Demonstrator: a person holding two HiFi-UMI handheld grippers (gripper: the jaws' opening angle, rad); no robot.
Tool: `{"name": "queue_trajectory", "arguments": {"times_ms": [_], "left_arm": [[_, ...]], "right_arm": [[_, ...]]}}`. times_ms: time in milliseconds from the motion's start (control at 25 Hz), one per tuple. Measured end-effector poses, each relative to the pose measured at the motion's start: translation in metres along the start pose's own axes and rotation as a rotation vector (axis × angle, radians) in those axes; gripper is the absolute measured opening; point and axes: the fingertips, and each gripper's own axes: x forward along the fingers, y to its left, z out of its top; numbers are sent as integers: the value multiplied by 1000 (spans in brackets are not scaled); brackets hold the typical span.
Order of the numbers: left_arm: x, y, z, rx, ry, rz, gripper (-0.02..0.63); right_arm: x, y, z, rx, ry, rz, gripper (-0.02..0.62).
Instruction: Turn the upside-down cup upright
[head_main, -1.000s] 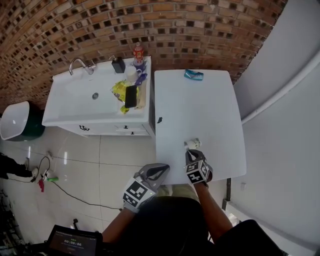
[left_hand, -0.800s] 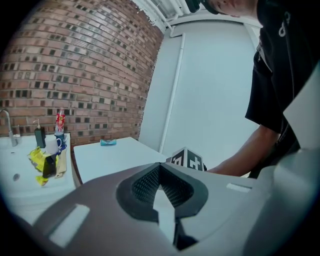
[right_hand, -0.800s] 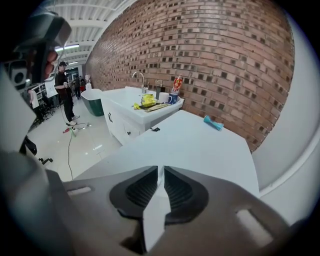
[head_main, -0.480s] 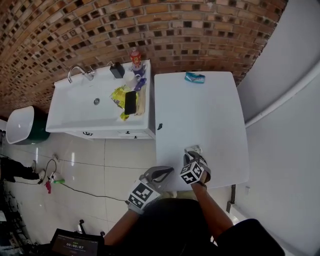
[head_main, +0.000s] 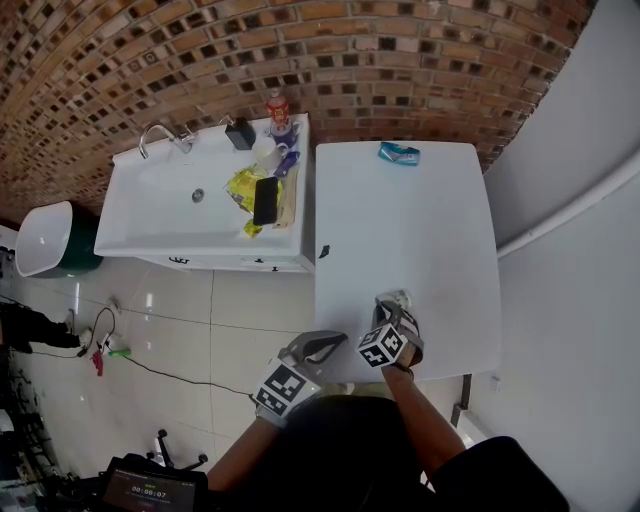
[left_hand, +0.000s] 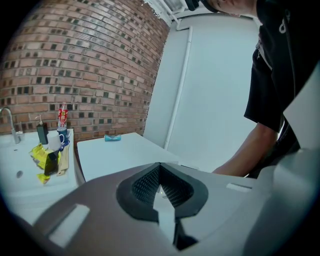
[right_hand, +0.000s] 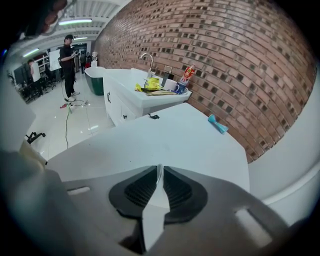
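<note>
Right hand-held gripper (head_main: 388, 312) is gripping at the cup (head_main: 398, 298) near the front edge of the table (head_main: 410, 220); left hand-held gripper (head_main: 322, 344) is idling.

Right forearm is reaching forward from the body over the table's near edge, with the marker cube rolled toward the left. In the right gripper view the jaws are pressing together on a thin white edge that is poking up past the pad tips; the head view shows the white cup right at those tips, its tilt too small to read. The left arm is hanging back, keeping its gripper off the table's near-left corner, above the floor. Its jaws are closing on nothing, pads meeting at the tips. A blue packet (head_main: 398, 152) is lying at the table's far edge, well apart from the cup.
</note>
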Motion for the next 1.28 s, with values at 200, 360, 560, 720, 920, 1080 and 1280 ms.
{"name": "queue_trajectory", "arguments": {"times_ms": [200, 360, 560, 720, 920, 1080, 1280], "left_arm": [[1, 0, 0, -6, -3, 0, 15], [2, 0, 2, -4, -10, -2, 15], [4, -2, 3, 3, -18, -11, 15], [5, -5, 3, 12, -21, -19, 15], [6, -8, 3, 17, -20, -25, 15], [6, -12, 3, 22, -15, -31, 15], [7, -14, 2, 31, -8, -43, 15]], "right_arm": [[-3, -9, -5, 19, 8, -14, 14], [-12, -20, -2, 54, -12, -29, 6], [-30, -38, 3, 243, -74, -1, 2], [-45, -51, 0, 561, -188, 87, 2], [-49, -59, -21, 908, -315, 200, 2], [-50, -51, -32, 928, -350, 248, 2], [-47, -43, -44, 960, -363, 263, 2]]}}
